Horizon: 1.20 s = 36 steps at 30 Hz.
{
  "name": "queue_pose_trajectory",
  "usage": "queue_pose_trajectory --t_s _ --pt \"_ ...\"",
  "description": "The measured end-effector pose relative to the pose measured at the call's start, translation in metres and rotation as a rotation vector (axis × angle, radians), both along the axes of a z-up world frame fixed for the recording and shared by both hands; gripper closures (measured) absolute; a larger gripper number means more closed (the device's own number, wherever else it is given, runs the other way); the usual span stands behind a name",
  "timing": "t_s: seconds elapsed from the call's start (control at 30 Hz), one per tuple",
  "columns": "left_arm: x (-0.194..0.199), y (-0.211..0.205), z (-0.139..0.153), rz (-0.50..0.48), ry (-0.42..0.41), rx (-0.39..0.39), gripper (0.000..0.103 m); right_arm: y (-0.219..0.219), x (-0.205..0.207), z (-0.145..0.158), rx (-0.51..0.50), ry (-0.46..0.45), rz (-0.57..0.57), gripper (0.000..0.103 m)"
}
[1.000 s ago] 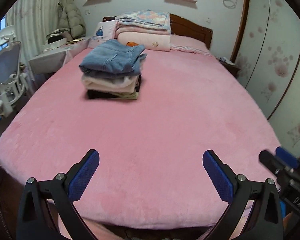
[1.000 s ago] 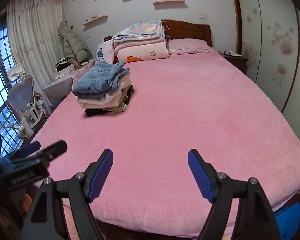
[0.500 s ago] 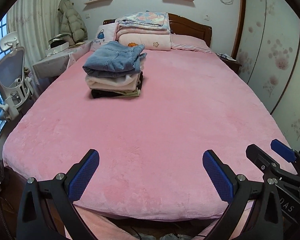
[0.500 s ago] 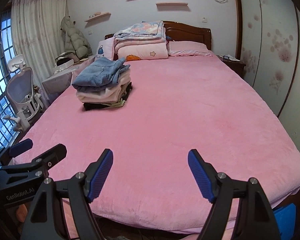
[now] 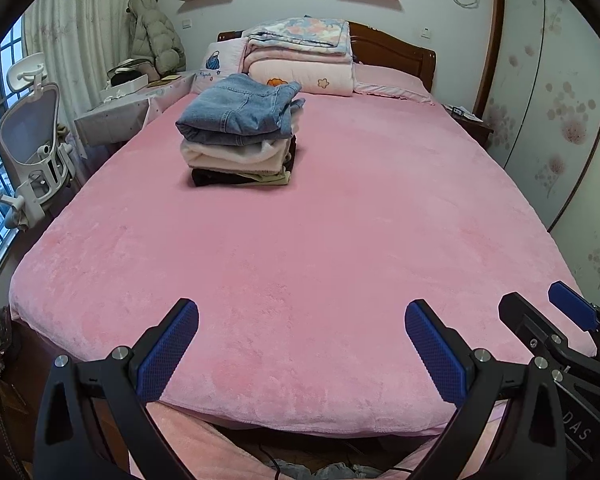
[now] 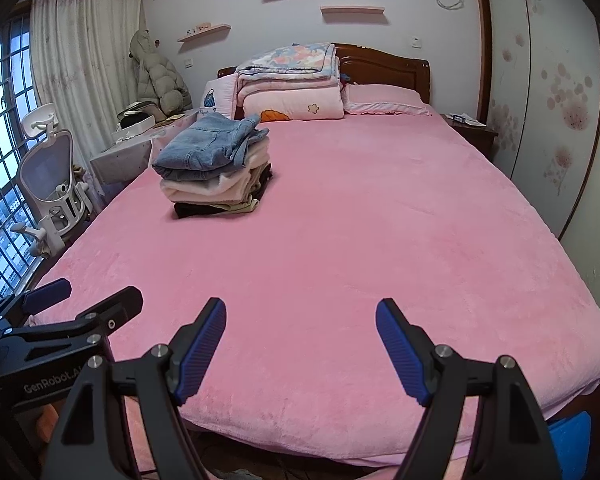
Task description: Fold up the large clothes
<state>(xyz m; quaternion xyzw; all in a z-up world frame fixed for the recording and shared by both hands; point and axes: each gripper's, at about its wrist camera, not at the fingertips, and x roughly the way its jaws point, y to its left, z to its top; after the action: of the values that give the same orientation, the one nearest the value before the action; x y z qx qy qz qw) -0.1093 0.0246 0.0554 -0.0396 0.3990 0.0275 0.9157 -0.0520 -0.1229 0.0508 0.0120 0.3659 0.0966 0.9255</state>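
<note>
Left wrist view: left tool [image 5: 302, 342] wide, empty, angled down over foot of bed [image 5: 340, 240] | right tool [image 6: 301, 346] wide, empty, alongside | stack of folded clothes [image 5: 240, 132] far-left on bed, jeans on top | likely soft, floppy, fairly heavy; grip at hem or corners | no unfolded garment visible.

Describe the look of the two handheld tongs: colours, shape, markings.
Both are black, angular frames with silver screws at the joints. The left tongs carry two long fingers faced with blue, finely textured pads. The right tongs match, their blue pads ridged. White lettering "GenRobot.AI" marks the left tool's body in the right wrist view; "DAS" shows on the right tool in the left wrist view. No sleeves or cables are visible.
</note>
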Motion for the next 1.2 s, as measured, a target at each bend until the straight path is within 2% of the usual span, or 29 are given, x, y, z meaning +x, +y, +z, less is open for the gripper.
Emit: queue_pose_trajectory --t_s 0.47,1.2 --pt "0.005 -0.005 -0.003 -0.007 0.018 0.033 0.0 -0.008 0.008 -0.007 0.016 0.036 -0.006 0.025" --pt "0.007 -0.007 -0.007 -0.016 0.039 0.051 0.0 -0.011 0.007 -0.007 0.022 0.034 -0.011 0.025"
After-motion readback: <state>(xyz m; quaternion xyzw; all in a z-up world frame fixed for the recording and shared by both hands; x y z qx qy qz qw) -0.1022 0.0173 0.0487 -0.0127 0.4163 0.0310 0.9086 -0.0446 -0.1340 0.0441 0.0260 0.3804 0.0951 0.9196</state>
